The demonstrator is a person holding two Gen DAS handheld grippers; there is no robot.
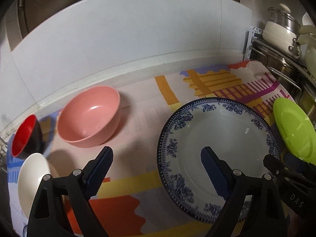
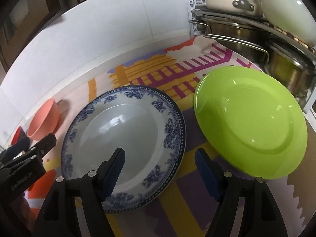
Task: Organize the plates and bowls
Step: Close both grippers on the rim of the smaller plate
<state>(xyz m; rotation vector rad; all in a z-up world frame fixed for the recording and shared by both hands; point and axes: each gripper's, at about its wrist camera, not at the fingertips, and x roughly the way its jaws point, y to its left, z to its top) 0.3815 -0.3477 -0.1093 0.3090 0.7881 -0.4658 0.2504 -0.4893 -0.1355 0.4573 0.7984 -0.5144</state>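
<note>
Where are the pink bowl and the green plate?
pink bowl (image 1: 88, 116): left wrist view, on its inner wall.
green plate (image 2: 250, 120): right wrist view, on its flat middle.

Two plates out there: a blue-patterned plate (image 1: 217, 148) and a green plate (image 2: 250, 118). Three bowls: pink bowl (image 1: 89, 116), red-and-black bowl (image 1: 25, 136), white bowl (image 1: 32, 179).
</note>
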